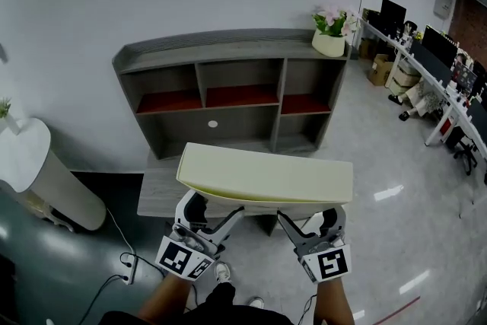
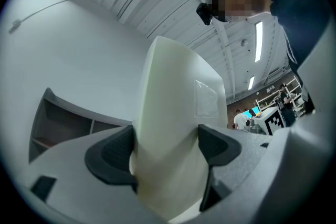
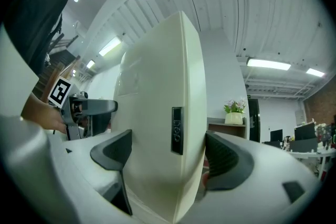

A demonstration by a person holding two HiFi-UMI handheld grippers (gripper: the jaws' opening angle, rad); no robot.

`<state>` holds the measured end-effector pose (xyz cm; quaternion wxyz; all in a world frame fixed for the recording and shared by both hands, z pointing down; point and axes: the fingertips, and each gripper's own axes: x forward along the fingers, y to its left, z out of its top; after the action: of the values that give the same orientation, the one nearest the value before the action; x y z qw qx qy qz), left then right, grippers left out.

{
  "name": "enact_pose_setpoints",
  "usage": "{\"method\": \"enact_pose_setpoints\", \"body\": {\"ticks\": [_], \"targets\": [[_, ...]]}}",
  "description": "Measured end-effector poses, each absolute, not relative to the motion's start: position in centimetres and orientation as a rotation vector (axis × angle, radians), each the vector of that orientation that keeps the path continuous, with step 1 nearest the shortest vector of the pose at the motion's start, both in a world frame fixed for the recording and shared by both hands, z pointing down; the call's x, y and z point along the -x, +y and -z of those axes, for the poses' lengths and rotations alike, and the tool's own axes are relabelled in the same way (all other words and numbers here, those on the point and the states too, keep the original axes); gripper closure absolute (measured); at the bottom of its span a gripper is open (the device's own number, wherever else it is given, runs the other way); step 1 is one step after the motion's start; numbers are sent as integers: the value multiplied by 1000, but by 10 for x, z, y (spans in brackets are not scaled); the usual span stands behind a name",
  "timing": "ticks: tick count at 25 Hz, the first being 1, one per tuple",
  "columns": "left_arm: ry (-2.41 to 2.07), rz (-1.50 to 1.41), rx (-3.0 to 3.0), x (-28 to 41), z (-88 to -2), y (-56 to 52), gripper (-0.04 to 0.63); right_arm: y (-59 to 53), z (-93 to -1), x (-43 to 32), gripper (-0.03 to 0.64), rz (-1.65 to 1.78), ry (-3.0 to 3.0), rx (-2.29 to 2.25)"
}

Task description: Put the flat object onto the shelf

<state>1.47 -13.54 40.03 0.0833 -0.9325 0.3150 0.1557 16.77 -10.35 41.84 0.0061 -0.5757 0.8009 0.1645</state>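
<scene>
A flat cream-white slab (image 1: pixel 266 173) is held level in the air over a low grey table, its long side running left to right. My left gripper (image 1: pixel 214 223) is shut on its near left edge and my right gripper (image 1: pixel 298 226) is shut on its near right edge. In the left gripper view the slab (image 2: pixel 176 128) stands between both black pads (image 2: pixel 111 153). The right gripper view shows the slab (image 3: pixel 160 123) clamped the same way, with a small dark port (image 3: pixel 177 130) on its edge. The grey shelf unit (image 1: pixel 232 87) with red inner boards stands beyond, against the wall.
A flower pot (image 1: pixel 329 34) sits on the shelf unit's top at the right. A small white disc (image 1: pixel 212 123) lies in the lower shelf bay. A white rounded stand (image 1: pixel 42 175) is at the left. Desks with monitors (image 1: pixel 430 49) fill the far right.
</scene>
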Motion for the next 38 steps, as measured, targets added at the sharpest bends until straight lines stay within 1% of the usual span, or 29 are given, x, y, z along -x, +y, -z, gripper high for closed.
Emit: {"method": "enact_pose_setpoints", "body": {"ticks": [16,25,31,38], "targets": [[963,-495,2757,28,-378,-280,215,-251,-392,-125,178,-550,2541,1801],[913,-478,2730,54,-367,-329,215,-301,-386,-99,178,-536,2521,1802],[935,-486,2709,50,-353,-354,215,-328,-370,-104,178,-565,2535,1765],[993,-489,2654,30,-331,-376,215,-359,-348,-125,178,-599,2570,1690]]}}
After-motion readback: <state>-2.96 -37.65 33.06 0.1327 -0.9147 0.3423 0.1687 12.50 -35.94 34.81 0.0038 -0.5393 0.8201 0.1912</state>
